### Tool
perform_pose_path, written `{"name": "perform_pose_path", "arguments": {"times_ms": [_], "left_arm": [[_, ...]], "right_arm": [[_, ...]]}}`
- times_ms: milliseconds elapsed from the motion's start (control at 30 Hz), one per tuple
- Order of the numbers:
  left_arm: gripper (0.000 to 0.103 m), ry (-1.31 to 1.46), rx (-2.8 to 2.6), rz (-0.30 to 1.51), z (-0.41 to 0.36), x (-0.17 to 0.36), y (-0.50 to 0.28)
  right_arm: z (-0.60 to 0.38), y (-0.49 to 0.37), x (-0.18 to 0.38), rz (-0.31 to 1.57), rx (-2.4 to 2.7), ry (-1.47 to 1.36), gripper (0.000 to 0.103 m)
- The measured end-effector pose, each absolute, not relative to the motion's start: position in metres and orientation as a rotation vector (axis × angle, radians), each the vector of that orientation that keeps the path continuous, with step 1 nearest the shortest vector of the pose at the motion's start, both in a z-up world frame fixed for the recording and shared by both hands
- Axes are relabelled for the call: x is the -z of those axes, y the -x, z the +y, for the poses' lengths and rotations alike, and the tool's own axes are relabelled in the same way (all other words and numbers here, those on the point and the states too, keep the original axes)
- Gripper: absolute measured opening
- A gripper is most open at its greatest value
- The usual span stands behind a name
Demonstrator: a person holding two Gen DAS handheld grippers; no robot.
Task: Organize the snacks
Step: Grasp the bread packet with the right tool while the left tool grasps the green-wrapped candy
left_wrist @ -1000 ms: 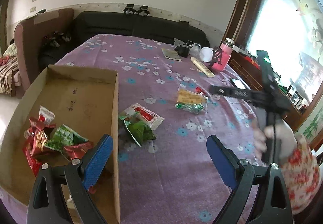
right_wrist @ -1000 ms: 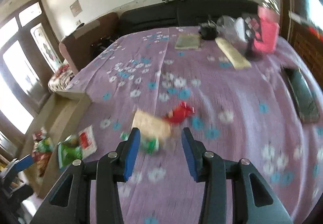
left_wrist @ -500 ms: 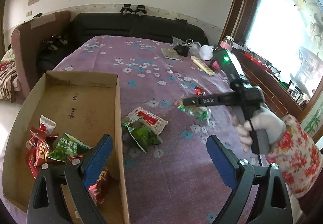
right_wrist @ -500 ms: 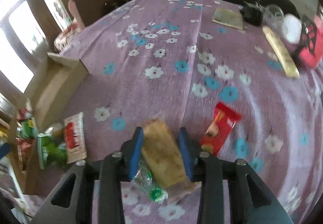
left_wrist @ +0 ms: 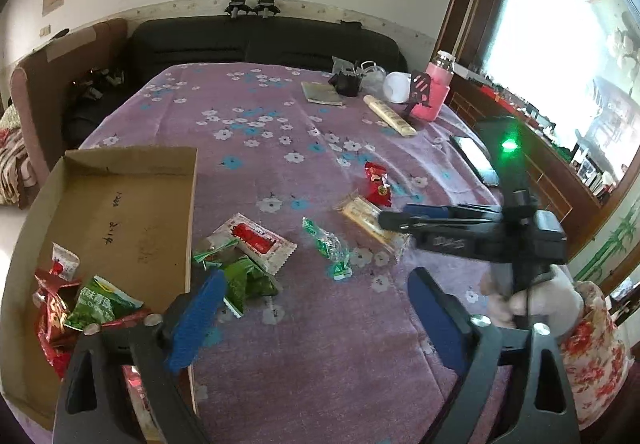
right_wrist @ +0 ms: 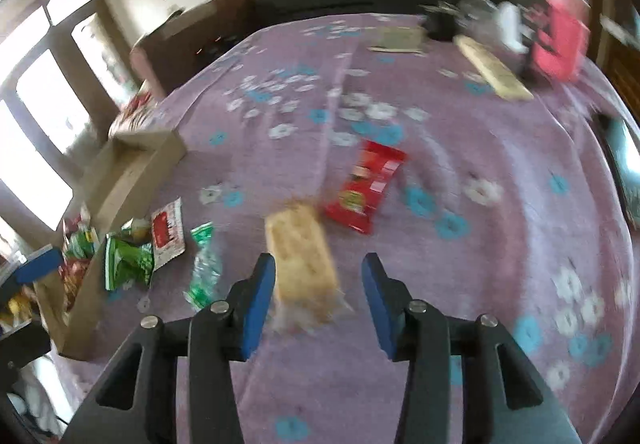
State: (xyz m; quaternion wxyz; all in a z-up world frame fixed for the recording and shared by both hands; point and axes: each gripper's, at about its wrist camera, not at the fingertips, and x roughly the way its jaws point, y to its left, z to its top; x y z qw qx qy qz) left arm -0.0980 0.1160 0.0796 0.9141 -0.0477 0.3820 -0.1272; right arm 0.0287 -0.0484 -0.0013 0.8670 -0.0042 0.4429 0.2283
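Note:
A tan cracker packet [right_wrist: 300, 256] lies on the purple flowered cloth between the pads of my right gripper [right_wrist: 318, 264]. Its jaws are opening; the right pad stands clear of the packet. The left wrist view shows the same packet [left_wrist: 364, 215] at the right gripper [left_wrist: 396, 215]. A red packet [right_wrist: 364, 187] lies just beyond. A clear green wrapper [left_wrist: 328, 248], a red-and-white sachet [left_wrist: 256, 240] and a green packet [left_wrist: 244, 280] lie beside the cardboard box [left_wrist: 120, 211], which holds several snacks [left_wrist: 76, 300]. My left gripper [left_wrist: 316, 284] hangs above the cloth, jaws closing a little, nothing between them.
A pink bottle [left_wrist: 436, 91], a long cream bar [left_wrist: 390, 115], a notebook [left_wrist: 322, 93] and a phone [left_wrist: 474, 159] sit at the table's far right. A black sofa [left_wrist: 260, 43] stands behind. A person's hand [left_wrist: 532, 296] in a floral sleeve holds the right gripper.
The right gripper closed around the cracker packet, then widened; the packet now lies apart from the green wrapper. The left gripper shifted right, away from the box, and narrowed slightly.

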Motion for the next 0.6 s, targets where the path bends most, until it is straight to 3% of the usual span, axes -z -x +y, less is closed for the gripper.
{"name": "perform_pose_path", "arguments": {"times_ms": [67,133,200,533,600], "left_arm": [[0.071,0.084,0.275,0.808,0.111,-0.078,0.095],[0.068,0.059,0.275,0.829,0.105,-0.075,0.09],[0.067,0.047,0.278,0.847,0.099,-0.07,0.083],[0.067,-0.094,0.29,0.962,0.047,-0.028,0.023],[0.063,-0.138,0.289,0.982,0.038,-0.019,0.016]], "right_arm": [[-0.036,-0.032,0.006,0.925,-0.461,0.062,0.044],[-0.031,-0.037,0.012,0.945,-0.454,0.066,0.043],[-0.036,-0.036,0.013,0.93,-0.436,0.067,0.032],[-0.109,-0.017,0.007,0.895,-0.375,-0.175,0.032],[-0.115,-0.017,0.007,0.884,-0.376,-0.206,0.032]]}}
